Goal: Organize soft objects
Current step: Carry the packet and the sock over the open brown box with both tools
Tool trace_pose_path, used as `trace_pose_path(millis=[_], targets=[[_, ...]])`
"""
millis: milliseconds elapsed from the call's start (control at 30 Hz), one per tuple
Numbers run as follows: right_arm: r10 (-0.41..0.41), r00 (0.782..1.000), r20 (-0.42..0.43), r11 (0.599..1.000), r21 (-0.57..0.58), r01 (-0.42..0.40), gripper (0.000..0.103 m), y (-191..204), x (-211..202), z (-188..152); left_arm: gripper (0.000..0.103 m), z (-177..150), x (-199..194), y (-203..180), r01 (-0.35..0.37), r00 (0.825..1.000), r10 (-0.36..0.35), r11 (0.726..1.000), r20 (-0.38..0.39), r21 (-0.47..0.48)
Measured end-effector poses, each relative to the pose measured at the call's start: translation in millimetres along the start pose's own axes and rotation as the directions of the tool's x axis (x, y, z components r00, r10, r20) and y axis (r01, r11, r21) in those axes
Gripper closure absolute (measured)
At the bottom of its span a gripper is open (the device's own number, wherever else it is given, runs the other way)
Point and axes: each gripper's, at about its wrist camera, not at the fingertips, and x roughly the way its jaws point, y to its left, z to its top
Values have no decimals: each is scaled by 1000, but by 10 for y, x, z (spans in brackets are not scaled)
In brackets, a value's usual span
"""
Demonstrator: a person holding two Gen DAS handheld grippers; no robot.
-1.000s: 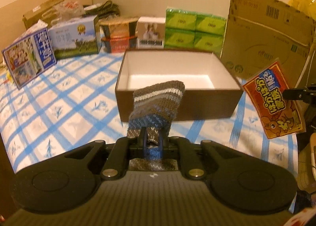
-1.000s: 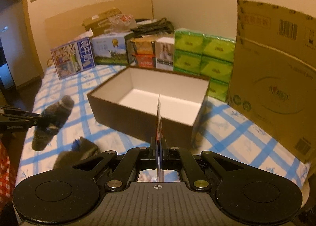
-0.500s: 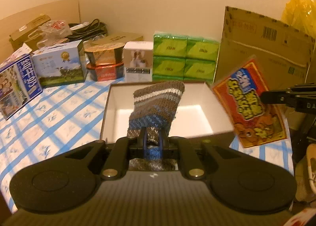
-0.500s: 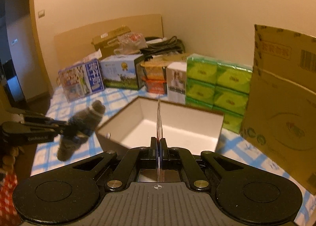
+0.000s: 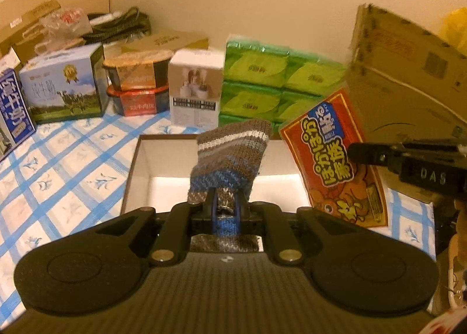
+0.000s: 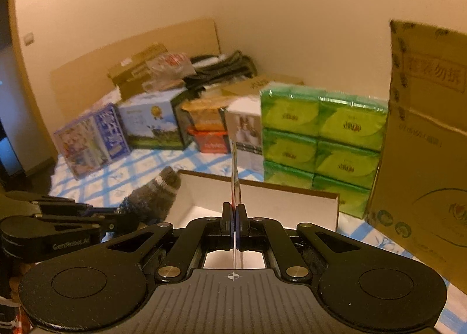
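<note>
A striped knit sock (image 5: 230, 153), clamped in the left gripper (image 5: 226, 211), hangs over the near edge of an open brown box (image 5: 131, 176) w/ a white interior; no contents visible inside. The right gripper (image 6: 235, 223), fingers pressed together on a flat red snack packet (image 5: 335, 167), holds it beside the sock, above the box's right side. The left cam shows the packet's printed face; the right cam sees it only edge-on. Green tissue packs (image 6: 321, 135) and a cardboard carton (image 6: 426, 141) stand behind on the blue-checked cloth (image 5: 58, 158).
</note>
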Motion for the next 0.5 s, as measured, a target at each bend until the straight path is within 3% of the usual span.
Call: trace_pose_path(millis=[200,333,500], targets=[[-51,996,-68,999,14,52,102,-76,413,-19,87,67,430,25,-10,998,9,1000,-63,-16],[-61,995,-73,997,50,64,101,-136,575,-11,65,86,577,9,-36,997,36,999,-71,3],[-48,995,-88,995,86,55,100,-183,676,10,61,62,607,74,-46,996,45,999,-83,-10]])
